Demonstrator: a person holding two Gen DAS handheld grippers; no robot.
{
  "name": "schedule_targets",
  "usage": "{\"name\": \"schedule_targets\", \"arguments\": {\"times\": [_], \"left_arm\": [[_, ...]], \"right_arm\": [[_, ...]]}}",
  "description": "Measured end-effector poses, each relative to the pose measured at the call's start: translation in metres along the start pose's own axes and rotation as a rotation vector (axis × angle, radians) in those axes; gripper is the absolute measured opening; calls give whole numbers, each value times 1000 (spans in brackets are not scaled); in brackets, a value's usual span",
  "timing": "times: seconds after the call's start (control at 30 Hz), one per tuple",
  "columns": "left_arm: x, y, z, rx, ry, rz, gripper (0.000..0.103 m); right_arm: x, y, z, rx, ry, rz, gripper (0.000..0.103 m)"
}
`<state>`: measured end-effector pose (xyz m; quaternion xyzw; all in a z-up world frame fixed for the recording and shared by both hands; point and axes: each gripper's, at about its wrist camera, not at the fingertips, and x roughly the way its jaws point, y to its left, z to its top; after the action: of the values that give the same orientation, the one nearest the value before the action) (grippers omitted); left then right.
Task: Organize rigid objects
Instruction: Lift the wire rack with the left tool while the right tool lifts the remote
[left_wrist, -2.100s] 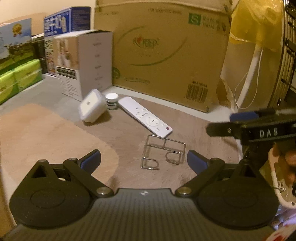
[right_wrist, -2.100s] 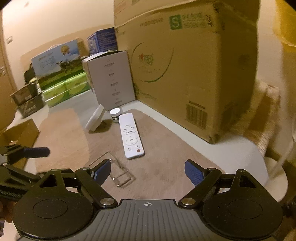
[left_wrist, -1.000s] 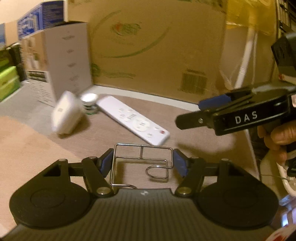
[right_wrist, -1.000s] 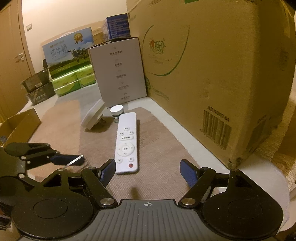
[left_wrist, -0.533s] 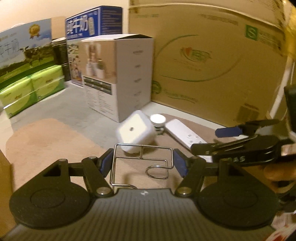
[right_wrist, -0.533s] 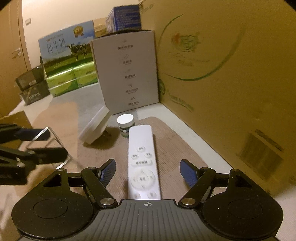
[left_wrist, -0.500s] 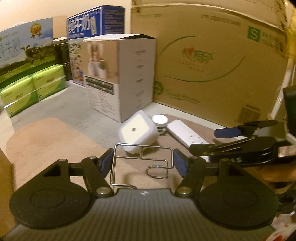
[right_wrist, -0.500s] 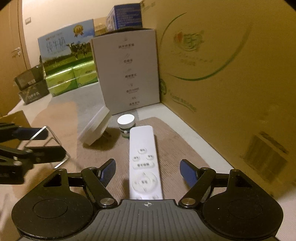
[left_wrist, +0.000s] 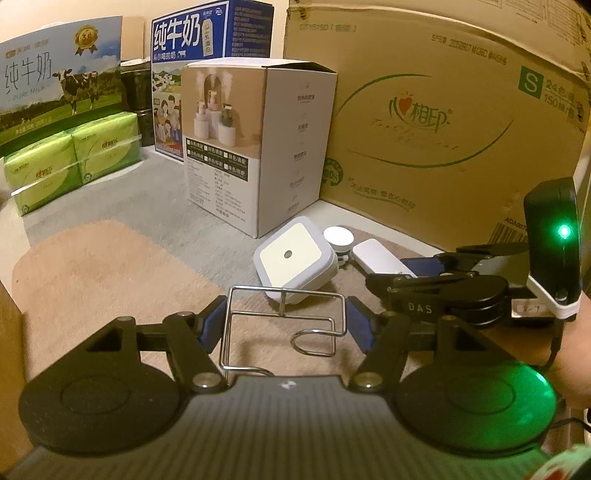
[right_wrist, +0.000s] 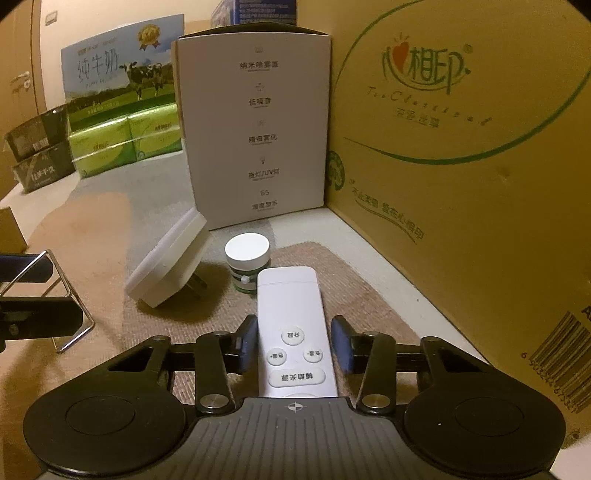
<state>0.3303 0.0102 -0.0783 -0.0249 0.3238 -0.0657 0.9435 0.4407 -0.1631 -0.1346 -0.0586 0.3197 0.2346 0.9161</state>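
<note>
- Where the mat (right_wrist: 155, 314) meets the white box (right_wrist: 258, 122) and the large carton (right_wrist: 461, 155), a tilted night-light plug (right_wrist: 166, 266) and a small jar (right_wrist: 246, 258) are seen just beyond the remote control (right_wrist: 295, 325).
- The remote control is flanked by the right gripper (right_wrist: 293, 345), its fingers narrowed; contact cannot be told.
- The wire rack (left_wrist: 282, 325) is held raised in the left gripper (left_wrist: 284, 326).
- Open mat is left to the left.

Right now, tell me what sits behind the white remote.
Behind the remote stands a small white-capped jar, touching its far end; a white box rises further back. The jar's base is hidden by the remote.
</note>
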Motion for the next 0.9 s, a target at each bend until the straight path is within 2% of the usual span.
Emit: {"name": "schedule_targets", "arguments": {"times": [0.23, 0.47, 0.9], "left_arm": [[-10, 0, -3, -4, 2, 1, 65], [-35, -7, -10, 0, 7, -11, 65], [-127, -10, -19, 8, -18, -30, 65]], "right_arm": [[-10, 7, 0, 8, 11, -27, 39], [-43, 16, -2, 47, 25, -47, 39], [-136, 60, -8, 104, 30, -70, 39]]}}
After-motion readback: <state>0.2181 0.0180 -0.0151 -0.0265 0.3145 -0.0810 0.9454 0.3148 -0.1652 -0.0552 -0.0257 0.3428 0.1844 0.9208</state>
